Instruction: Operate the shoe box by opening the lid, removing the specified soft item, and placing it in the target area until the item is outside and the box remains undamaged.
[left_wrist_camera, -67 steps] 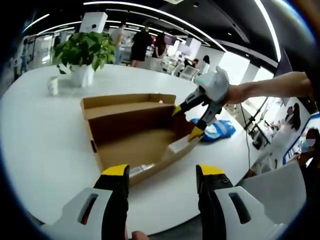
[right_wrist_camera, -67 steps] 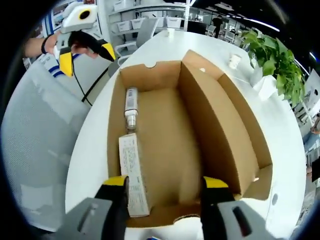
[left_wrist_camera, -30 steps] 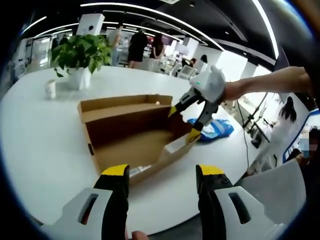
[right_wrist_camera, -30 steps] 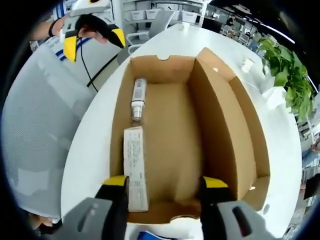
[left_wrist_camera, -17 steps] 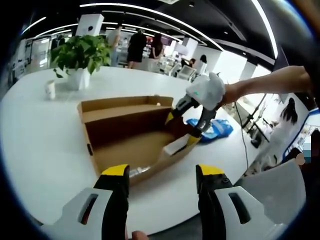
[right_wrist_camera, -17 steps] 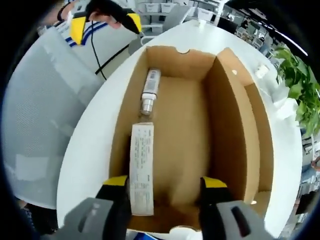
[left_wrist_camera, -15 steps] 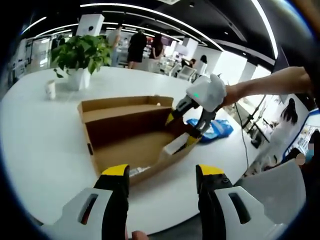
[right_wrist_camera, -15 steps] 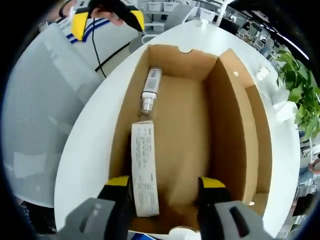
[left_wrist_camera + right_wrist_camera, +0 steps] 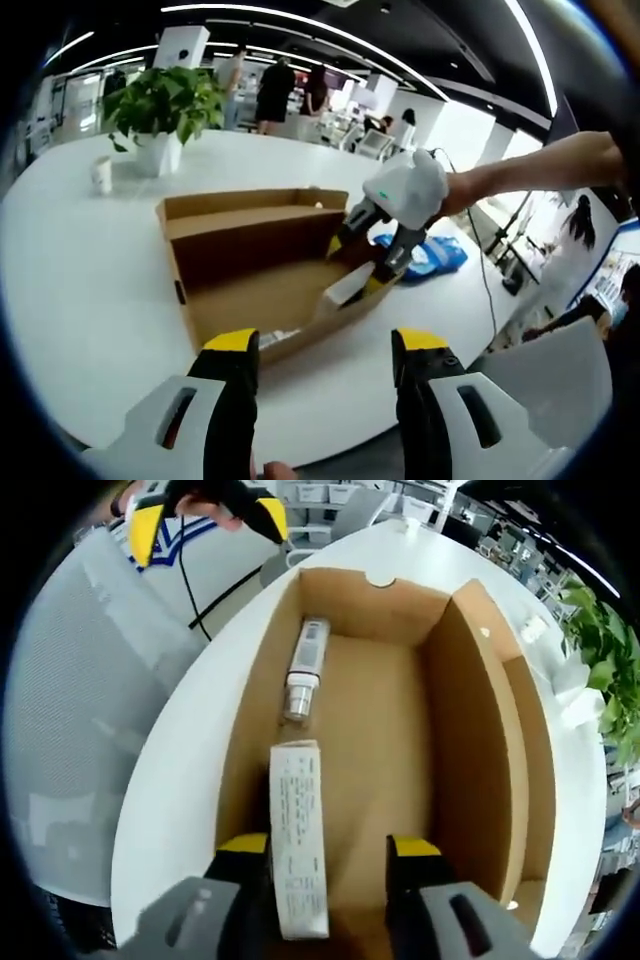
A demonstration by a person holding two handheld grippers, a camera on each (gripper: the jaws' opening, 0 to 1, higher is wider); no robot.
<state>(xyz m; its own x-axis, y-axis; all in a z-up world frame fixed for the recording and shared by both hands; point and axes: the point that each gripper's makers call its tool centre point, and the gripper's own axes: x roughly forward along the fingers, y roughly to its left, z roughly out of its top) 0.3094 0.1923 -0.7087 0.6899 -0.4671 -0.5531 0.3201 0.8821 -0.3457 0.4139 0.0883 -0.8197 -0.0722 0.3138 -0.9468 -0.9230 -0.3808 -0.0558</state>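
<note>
White round table (image 9: 90, 270) under you, shoe box (image 9: 255, 265) open. Your right gripper (image 9: 330, 855) is spread wide, empty, a white carton (image 9: 298, 840) between its fingers; the blue soft item (image 9: 425, 257) lies just outside. Ease in clear of the cardboard; your left gripper (image 9: 325, 345) hangs open, empty.

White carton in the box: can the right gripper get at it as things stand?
Probably yes. The lid is open, and the right gripper has its open jaws inside the box, either side of the carton; nothing covers it.

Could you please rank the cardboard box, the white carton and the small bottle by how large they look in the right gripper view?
1. cardboard box
2. white carton, though it lies nearer the camera
3. small bottle
</note>
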